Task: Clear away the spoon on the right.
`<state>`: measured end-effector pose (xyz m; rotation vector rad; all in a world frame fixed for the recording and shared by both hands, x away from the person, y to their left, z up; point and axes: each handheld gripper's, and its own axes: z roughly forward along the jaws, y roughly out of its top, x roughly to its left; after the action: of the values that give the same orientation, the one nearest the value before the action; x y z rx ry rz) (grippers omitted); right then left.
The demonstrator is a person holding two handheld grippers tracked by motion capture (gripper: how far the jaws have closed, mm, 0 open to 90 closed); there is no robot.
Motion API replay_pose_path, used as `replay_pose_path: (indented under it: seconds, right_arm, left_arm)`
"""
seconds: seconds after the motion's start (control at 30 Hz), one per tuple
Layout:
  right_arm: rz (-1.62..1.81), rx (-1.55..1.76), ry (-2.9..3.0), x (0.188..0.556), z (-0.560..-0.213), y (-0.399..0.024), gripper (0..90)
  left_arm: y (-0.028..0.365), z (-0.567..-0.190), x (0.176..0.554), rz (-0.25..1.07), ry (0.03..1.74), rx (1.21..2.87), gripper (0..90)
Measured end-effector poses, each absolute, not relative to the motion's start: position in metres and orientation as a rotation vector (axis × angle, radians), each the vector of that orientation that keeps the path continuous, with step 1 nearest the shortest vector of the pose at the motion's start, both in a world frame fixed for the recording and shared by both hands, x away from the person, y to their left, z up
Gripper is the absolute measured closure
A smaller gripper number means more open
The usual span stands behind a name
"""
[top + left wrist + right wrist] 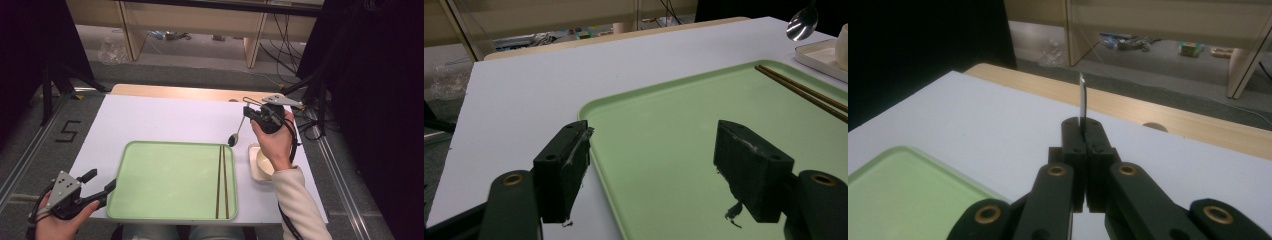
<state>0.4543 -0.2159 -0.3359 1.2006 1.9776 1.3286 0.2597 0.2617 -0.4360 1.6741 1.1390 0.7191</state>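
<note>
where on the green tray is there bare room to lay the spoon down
The tray is bare from its left rim across to the chopsticks, which lie along its right side. Only a narrow strip remains between them and the right rim. Beyond that rim it is crowded: the white dish sits close by, below the right gripper holding the spoon.

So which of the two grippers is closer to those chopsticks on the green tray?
The right gripper. It hangs just beyond the chopsticks' far ends, holding a spoon. The left gripper sits off the tray's opposite edge.
</note>
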Motion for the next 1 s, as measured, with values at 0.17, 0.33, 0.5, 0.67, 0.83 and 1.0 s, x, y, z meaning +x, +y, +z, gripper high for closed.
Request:
replay_pose_path:
  seconds: [0.17, 0.33, 0.5, 0.67, 0.83, 1.0]
  right_arm:
    - [1.326, 1.186, 2.003, 0.453, -0.336, -0.206, 90.0]
    - [1.331, 1.201, 2.007, 0.451, -0.335, -0.201, 90.0]
    - [1.333, 1.198, 2.007, 0.45, -0.333, -0.198, 90.0]
    - [1.343, 1.187, 2.013, 0.45, -0.332, -0.196, 90.0]
    - [1.332, 1.184, 2.022, 0.449, -0.33, -0.194, 90.0]
    - [1.341, 1.2, 2.029, 0.448, -0.331, -0.189, 90.0]
  left_arm:
    - [0.261, -0.436, 0.26, 0.719, 1.137, 1.676, 30.3]
    - [0.262, -0.436, 0.26, 0.719, 1.139, 1.676, 30.3]
    - [0.262, -0.436, 0.26, 0.718, 1.139, 1.676, 30.4]
    - [0.262, -0.436, 0.26, 0.719, 1.14, 1.676, 30.5]
    - [0.262, -0.437, 0.26, 0.718, 1.139, 1.676, 30.6]
    - [0.262, -0.437, 0.26, 0.717, 1.139, 1.676, 30.6]
